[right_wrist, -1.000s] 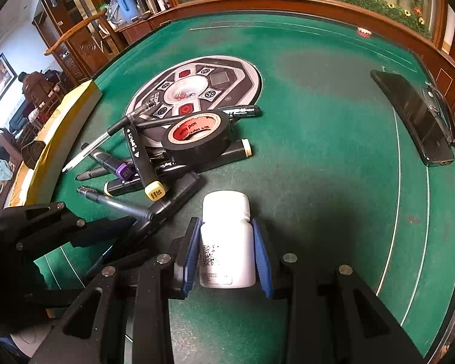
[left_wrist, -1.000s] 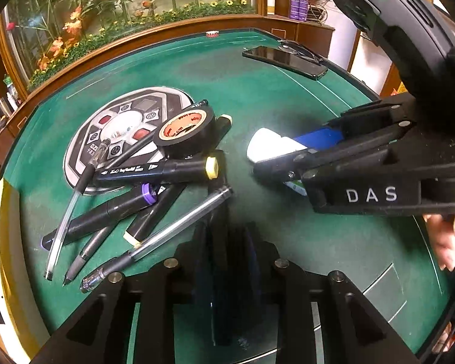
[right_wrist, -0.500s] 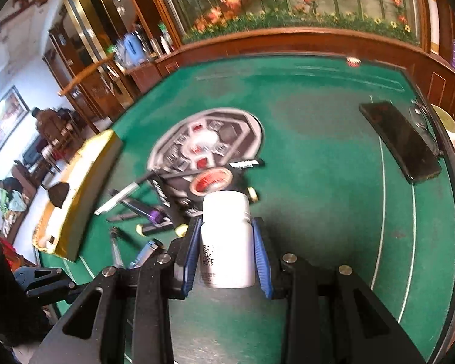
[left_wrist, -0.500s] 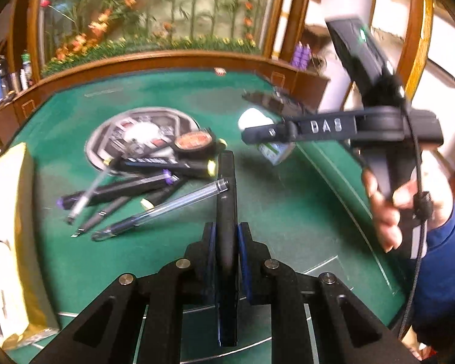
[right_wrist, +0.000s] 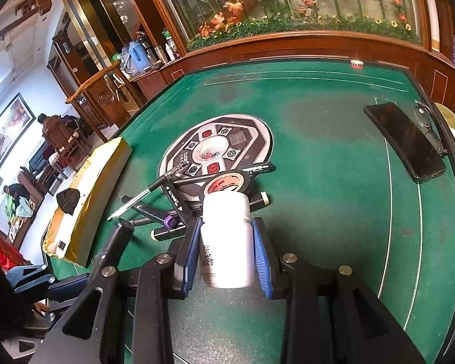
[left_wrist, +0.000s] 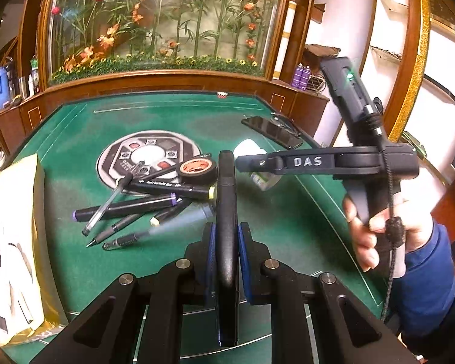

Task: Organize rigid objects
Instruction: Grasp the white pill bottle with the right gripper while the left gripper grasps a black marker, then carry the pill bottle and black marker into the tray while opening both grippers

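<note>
We see the green desk ringed by a raised wooden rim, its far half and right side open felt, broken only by a dark phone lying near the right edge. Along the left edge lies a long gold-wrapped box, narrowing the room on that side. A round printed panel sits at the centre of the desk, and a heap of markers and pens spreads across its near edge, with a roll of black tape lying on top of the heap. Above the desk our right gripper has its blue-padded fingers closed on a white plastic bottle, held aloft just this side of the heap. Our left gripper has its fingers clamped on a long black marker, which points forward over the desk toward the tape, with the right gripper's arm crossing just beyond its tip.
</note>
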Demonstrator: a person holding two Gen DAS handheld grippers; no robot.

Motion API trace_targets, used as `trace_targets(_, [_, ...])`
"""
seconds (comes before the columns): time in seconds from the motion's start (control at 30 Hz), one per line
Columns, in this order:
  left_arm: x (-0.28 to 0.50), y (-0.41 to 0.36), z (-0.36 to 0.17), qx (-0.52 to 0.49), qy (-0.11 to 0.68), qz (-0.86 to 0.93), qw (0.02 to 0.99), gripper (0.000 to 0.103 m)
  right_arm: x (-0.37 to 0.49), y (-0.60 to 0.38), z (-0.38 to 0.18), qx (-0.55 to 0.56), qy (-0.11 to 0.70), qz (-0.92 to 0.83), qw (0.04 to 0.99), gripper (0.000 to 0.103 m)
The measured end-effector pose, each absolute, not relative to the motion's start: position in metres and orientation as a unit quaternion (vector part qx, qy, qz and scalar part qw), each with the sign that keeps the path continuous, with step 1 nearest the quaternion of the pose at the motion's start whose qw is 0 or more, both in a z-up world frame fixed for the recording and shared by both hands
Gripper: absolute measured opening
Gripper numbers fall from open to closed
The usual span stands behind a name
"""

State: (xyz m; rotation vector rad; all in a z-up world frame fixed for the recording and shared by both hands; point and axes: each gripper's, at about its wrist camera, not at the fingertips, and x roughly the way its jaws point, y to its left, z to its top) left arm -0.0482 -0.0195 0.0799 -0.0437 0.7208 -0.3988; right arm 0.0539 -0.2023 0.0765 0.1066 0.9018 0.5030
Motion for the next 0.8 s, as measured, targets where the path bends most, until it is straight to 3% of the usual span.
trace_targets(0.8, [-0.058, 0.043, 0.099, -0.068, 0.320, -0.137, 0.935, 0.014, 0.039, -0.178, 0.080, 0.044, 0.406, 0.287, 0.867, 0.032])
